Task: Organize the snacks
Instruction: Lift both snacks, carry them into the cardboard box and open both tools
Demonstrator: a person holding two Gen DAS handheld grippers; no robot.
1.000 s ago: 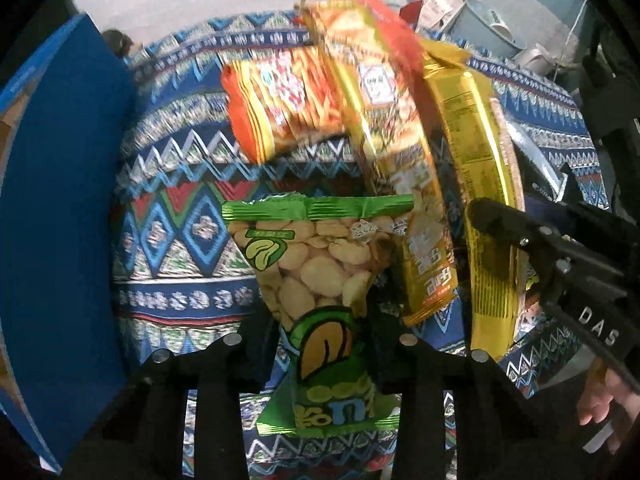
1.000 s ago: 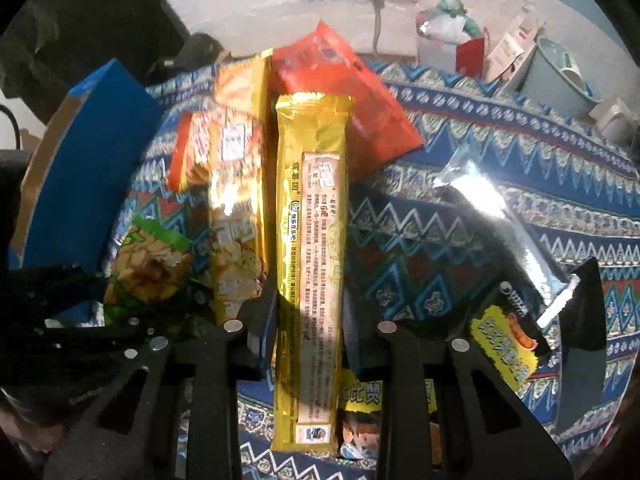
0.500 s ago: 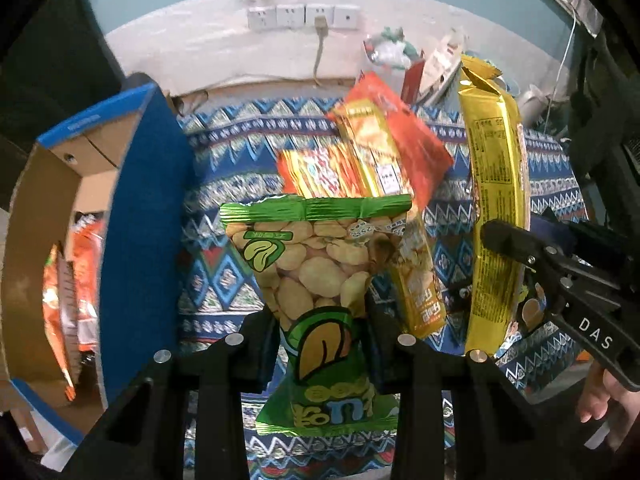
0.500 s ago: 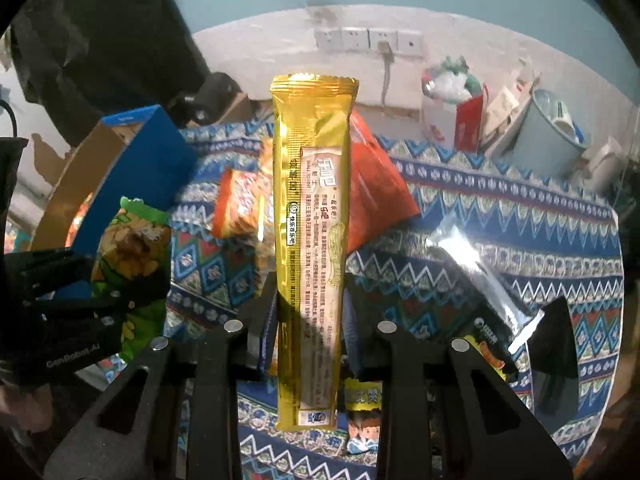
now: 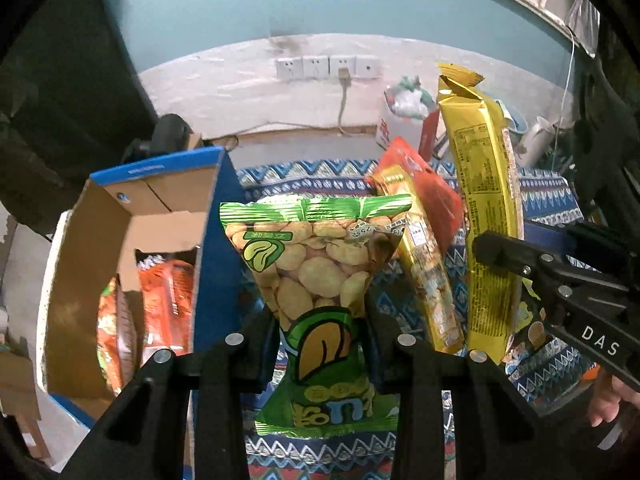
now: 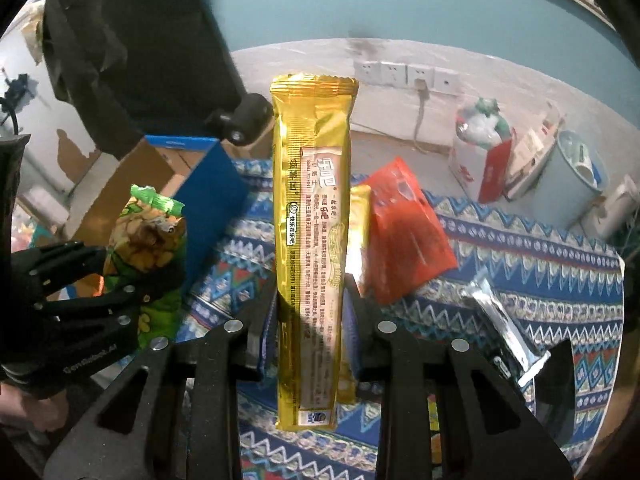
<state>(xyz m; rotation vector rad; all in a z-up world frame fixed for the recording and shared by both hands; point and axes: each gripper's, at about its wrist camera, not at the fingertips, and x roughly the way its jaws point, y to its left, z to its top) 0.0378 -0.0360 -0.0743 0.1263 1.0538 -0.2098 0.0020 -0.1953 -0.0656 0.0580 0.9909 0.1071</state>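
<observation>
Carrying both snacks across to the blue cardboard box (image 5: 120, 248) at the left calls for steady pinches: the left gripper (image 5: 320, 320) is clamped on the green bean bag (image 5: 316, 264), the right gripper (image 6: 310, 316) on the long gold packet (image 6: 312, 240). Drop the bag in first (red packets (image 5: 168, 304) already stand inside). Keep the gold packet upright so its top clears the flap.

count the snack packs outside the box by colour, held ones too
green pack: 1
gold: 2, held gold pack, lying gold pack
red pack: 1
silver pack: 1
cartoon pack, half hidden: 1
total: 6
</observation>
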